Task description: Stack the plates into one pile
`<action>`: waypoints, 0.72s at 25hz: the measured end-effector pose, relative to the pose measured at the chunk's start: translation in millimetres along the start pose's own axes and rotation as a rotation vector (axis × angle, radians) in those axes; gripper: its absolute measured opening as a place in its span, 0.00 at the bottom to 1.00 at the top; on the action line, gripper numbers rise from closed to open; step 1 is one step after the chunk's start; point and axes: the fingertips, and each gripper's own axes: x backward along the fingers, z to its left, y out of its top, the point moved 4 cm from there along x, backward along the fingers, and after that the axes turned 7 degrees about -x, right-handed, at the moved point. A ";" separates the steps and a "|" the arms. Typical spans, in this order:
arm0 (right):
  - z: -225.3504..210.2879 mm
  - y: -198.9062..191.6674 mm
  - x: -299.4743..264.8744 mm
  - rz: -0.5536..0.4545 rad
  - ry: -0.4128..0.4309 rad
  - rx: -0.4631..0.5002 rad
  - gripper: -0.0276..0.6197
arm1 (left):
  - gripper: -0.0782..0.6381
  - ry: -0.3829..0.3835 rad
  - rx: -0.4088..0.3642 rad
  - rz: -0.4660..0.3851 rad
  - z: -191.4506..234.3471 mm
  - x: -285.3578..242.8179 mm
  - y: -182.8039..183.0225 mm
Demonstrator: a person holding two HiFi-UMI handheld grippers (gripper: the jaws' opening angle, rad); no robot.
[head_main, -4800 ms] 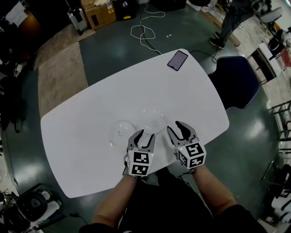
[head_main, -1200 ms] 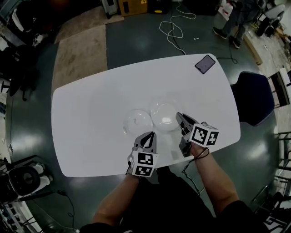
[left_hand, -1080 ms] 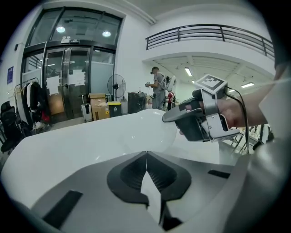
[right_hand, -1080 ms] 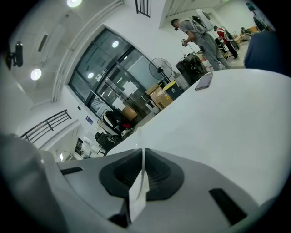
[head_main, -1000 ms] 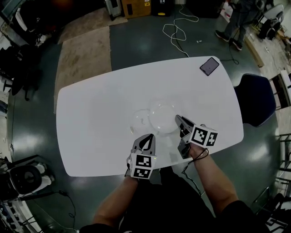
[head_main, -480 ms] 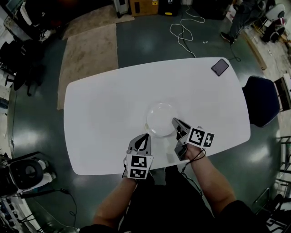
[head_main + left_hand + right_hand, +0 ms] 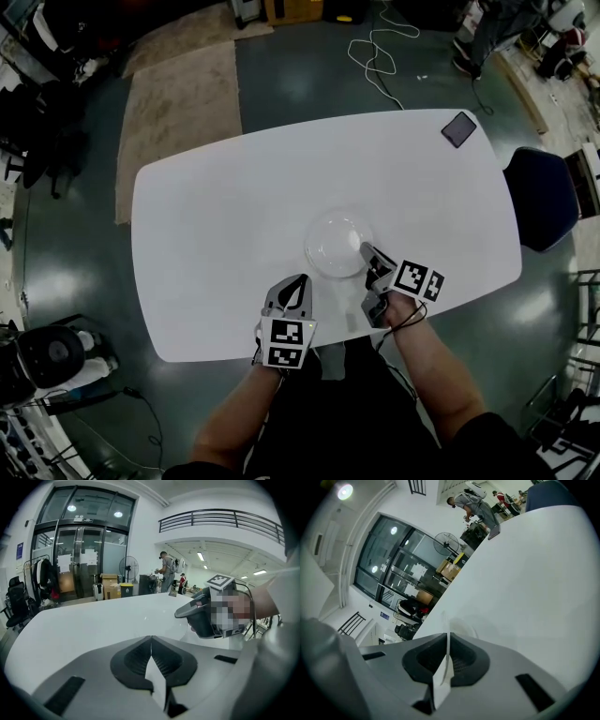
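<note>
The plates [image 7: 336,242] are being kept as one clear pile on the white table [image 7: 216,206], a little nearer the person than the table's middle. The pile's rim on the person's side is being pinched by the right gripper [image 7: 365,249]. Its jaws are being held narrow, almost together, on the thin clear edge. In the right gripper view that gripper [image 7: 448,633] is being shown rolled onto its side, with the plates [image 7: 461,622] lying just past the jaw tips.

The left gripper [image 7: 301,281] is being held over bare table, near the pile's left side on the person's side but apart from it. Its jaws are being pressed fully together, with nothing between them. In the left gripper view the closed tips [image 7: 151,639] are being pointed across the tabletop, and the right gripper [image 7: 180,614] is being seen to the upper right.

A phone [image 7: 459,129] is being left at the table's far right corner. A dark chair [image 7: 544,197] is being kept just beside the table's right end. A rug [image 7: 178,94] is being shown on the floor beyond the far left corner.
</note>
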 end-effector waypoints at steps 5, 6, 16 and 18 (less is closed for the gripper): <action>-6.2 -2.6 -2.0 -0.009 -0.020 -0.051 0.09 | 0.14 -0.015 0.000 0.001 0.1 -0.5 0.5; -7.8 -2.8 -2.2 -0.009 -0.029 -0.055 0.09 | 0.14 -0.018 -0.001 0.000 -0.5 -0.6 0.8; -11.5 -7.0 -10.8 0.022 -0.174 0.188 0.17 | 0.14 -0.034 0.004 0.007 2.9 -2.3 -4.4; -9.6 -7.8 -10.8 0.024 -0.195 0.273 0.18 | 0.14 -0.037 0.005 0.006 2.7 -1.7 -5.3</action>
